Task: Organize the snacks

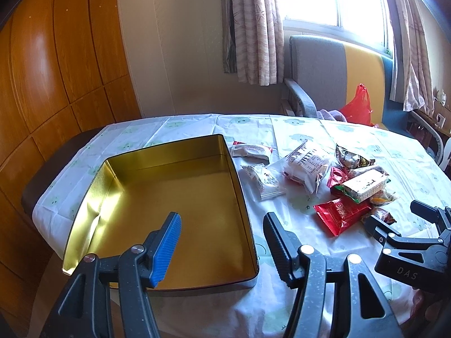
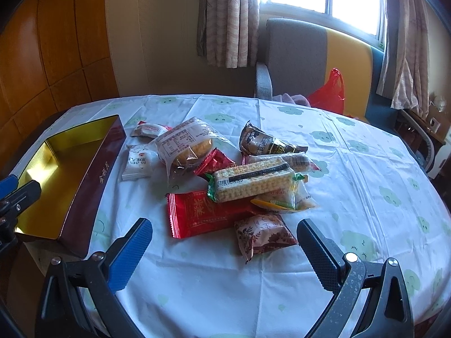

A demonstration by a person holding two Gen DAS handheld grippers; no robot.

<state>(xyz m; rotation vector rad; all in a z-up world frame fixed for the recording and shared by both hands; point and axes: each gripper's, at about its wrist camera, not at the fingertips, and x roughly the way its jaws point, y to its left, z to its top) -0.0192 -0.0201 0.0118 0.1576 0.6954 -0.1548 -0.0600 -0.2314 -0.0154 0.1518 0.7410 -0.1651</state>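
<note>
Left wrist view first: the left gripper hangs with its jaws parted and nothing between them, its blue-padded finger over the gold inside of the open tin and its black finger over the tablecloth just right of the tin's rim. The tin sits at the left end of the table, bare inside. To its right lie the snacks, none of them in the tin: two small white packets nearest it, then a clear-wrapped cake, then a loose heap with a red packet at its near edge. At the far right edge the right gripper shows beside the heap.

Right wrist view: the tin is at the left, its dark red side wall facing the heap. The right gripper has its jaws wide apart and grips nothing; the red packet and a patterned brown packet lie just ahead, between its fingers. A cracker pack rests on top of the heap.
</note>
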